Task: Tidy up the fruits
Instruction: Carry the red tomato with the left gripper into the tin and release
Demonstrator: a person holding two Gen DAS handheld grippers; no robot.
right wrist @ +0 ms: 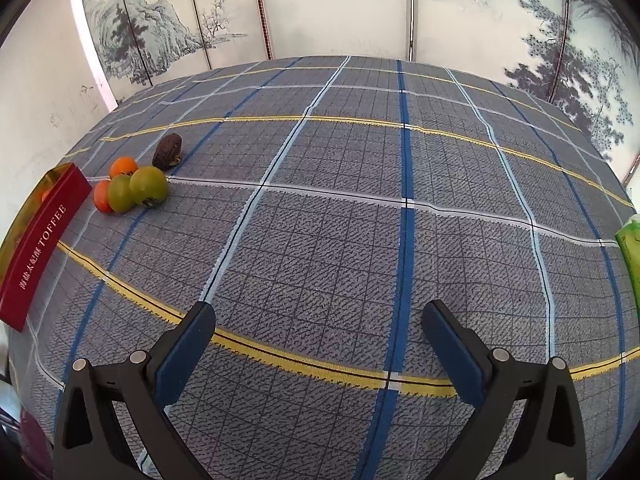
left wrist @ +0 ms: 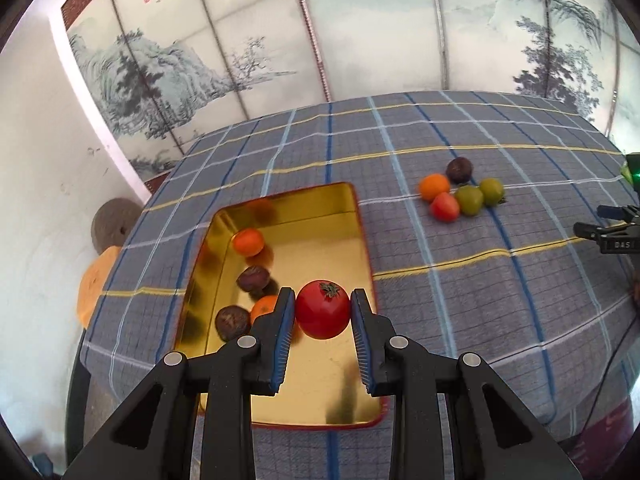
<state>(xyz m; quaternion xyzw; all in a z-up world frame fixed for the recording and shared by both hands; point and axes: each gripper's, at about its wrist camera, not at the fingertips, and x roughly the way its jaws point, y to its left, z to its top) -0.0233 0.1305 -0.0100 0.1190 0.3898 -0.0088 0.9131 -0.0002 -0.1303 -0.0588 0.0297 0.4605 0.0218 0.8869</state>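
My left gripper is shut on a red tomato and holds it above the gold tin tray. The tray holds two orange fruits and two dark brown fruits. A cluster of loose fruits lies on the checked cloth to the right of the tray: orange, red, two green and a dark brown one. In the right wrist view the same cluster lies far left, next to the tin's red side. My right gripper is open and empty over bare cloth.
The table is covered by a blue-grey checked cloth. A painted folding screen stands behind it. A green packet sits at the right edge. My right gripper shows in the left wrist view at far right.
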